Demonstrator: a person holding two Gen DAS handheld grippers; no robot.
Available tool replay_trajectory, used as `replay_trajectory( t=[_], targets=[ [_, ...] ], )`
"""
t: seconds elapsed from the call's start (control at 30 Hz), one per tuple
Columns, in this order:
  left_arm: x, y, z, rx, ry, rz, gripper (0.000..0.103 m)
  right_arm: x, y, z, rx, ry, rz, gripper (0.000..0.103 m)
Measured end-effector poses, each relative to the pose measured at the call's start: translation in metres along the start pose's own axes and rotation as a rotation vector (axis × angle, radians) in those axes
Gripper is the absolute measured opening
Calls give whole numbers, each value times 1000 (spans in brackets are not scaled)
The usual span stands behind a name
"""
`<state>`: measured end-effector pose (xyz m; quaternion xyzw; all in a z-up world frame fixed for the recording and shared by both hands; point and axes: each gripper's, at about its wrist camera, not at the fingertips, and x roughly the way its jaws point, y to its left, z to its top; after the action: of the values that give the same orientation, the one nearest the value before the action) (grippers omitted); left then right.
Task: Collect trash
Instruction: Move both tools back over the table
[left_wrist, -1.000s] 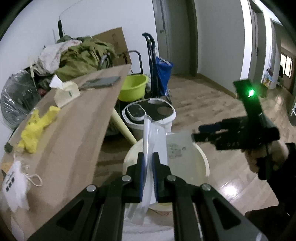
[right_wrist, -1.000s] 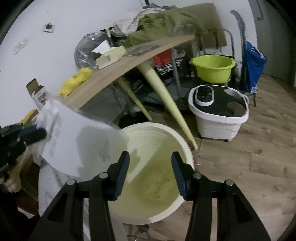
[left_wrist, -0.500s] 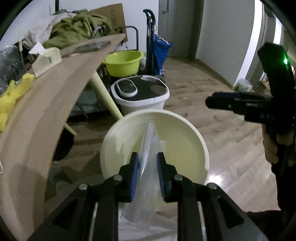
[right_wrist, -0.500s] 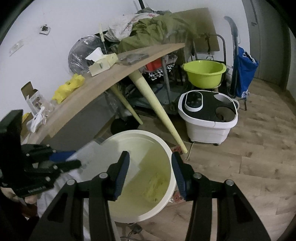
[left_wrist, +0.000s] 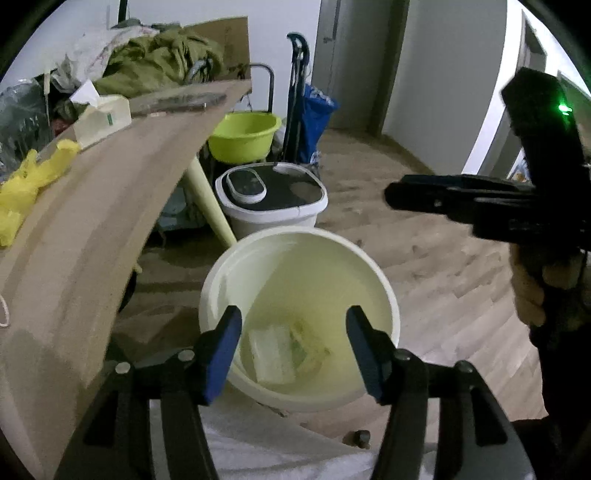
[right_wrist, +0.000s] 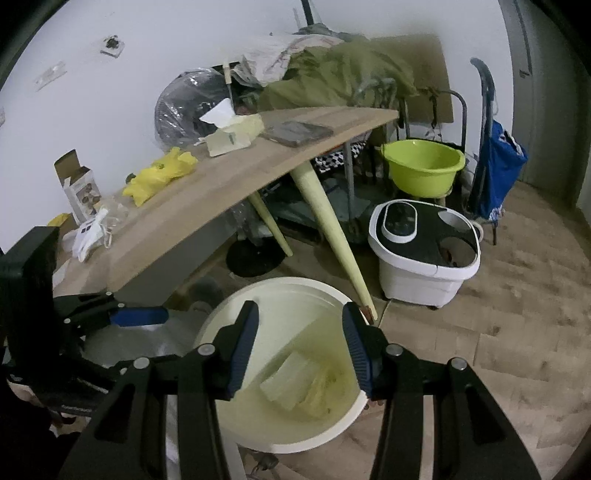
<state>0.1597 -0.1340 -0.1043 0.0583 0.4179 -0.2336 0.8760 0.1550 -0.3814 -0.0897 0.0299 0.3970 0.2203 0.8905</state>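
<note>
The left gripper (left_wrist: 293, 349) had just opened above the bucket (left_wrist: 384, 295), dropping the clear wrapper (left_wrist: 273, 354) inside; the right gripper (right_wrist: 300, 347) stood open, empty.

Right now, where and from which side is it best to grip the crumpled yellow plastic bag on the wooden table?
Probably take the crumpled yellow plastic bag by a raised fold near its middle, coming down from above. It lies low and loose on the wooden table, so a sideways approach would likely push it along.

No readable text
Print on the small box (right_wrist: 79, 188) at the bench's far left is too blurred to read.
</note>
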Motion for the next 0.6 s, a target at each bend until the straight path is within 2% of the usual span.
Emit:
replay_trajectory(
  t=[0.37, 0.5, 0.6],
  targets=[
    [-55, 16, -2, -39, -125, 16, 59, -4, 57, 22, -91, -36, 50, 45],
    [-76, 21, -5, -48, -169, 28, 59, -3, 77, 28, -120, -42, 74, 51],
    [-90, 26, -7, -63, -199, 48, 59, -1, 89, 33, -142, -44, 89, 51]
  ],
)
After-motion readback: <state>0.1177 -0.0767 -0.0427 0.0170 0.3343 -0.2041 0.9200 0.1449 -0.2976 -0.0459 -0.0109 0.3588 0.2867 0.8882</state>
